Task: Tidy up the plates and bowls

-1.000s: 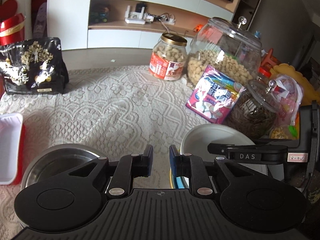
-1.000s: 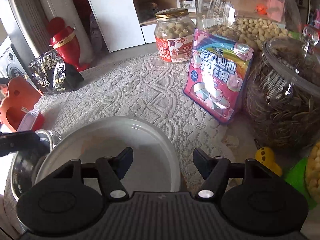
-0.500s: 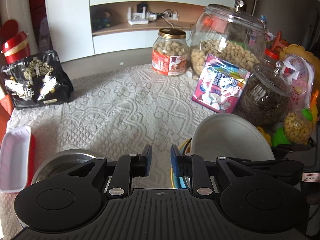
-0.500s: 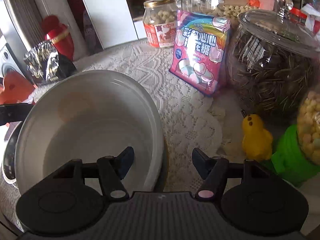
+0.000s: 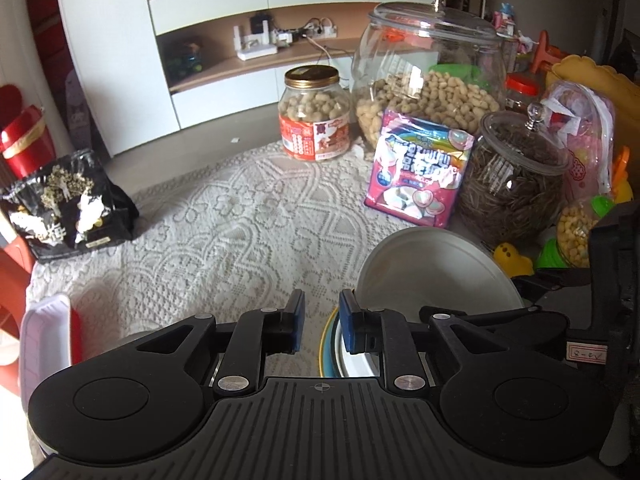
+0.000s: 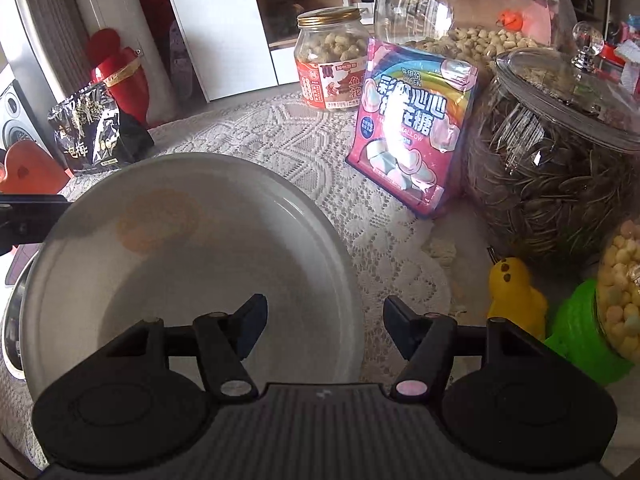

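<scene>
White bowl [image 6: 188,264] has tilted up since a second ago, rim straddled by the spread right tool [image 6: 324,320], likely lifting for stacking. Left tool [image 5: 320,324] nearly pressed together, empty, at bowl's 9 o'clock.

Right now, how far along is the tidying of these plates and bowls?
Early, it seems. Done: the white bowl lies tilted over a yellow-rimmed plate. In hand: the right hand-held gripper straddles that bowl's rim with jaws open, not yet gripping; the left hand-held gripper is empty. Left: gripping and placing the bowl, then probably the steel bowl beside it.
</scene>
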`<state>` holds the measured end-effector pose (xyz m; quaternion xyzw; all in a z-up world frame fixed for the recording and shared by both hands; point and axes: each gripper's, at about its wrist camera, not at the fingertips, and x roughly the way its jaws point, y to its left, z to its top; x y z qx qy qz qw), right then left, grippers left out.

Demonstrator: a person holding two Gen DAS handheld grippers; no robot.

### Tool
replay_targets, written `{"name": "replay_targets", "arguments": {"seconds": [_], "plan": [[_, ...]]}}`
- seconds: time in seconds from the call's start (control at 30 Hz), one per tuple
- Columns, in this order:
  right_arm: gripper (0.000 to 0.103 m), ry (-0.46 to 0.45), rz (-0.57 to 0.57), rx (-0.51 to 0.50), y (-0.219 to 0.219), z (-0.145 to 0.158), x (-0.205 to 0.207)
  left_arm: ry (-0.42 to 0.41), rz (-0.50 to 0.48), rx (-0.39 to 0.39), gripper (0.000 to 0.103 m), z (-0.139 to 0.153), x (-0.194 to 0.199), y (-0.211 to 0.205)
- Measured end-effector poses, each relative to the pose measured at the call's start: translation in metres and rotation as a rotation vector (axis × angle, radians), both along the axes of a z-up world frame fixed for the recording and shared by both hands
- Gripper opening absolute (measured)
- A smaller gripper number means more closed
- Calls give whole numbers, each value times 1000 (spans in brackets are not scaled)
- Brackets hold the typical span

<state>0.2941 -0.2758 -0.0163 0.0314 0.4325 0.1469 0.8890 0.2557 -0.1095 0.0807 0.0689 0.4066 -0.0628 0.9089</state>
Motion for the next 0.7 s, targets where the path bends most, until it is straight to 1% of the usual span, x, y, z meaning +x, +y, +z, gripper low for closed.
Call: {"name": "replay_targets", "arguments": {"seconds": [0.07, 0.2, 0.4, 0.5, 0.53, 0.7], "plan": [[65, -4, -16, -8, -1, -1, 0, -16, -19, 3, 21, 4, -4, -2], [65, 0, -30, 28, -7, -1, -3, -24, -31, -35, 21, 8, -11, -2], [65, 12, -39, 37, -7, -3, -5, -41, -33, -40, 21, 18, -23, -2], [65, 3, -41, 44, -6, -1, -7, -49, -33, -28, 21, 24, -25, -3], [65, 1, -42, 48, -7, 0, -7, -52, -34, -28, 23, 25, -26, -3], [65, -4, -59, 66, -9, 4, -8, -70, -46, -38, 23, 33, -29, -6]]}}
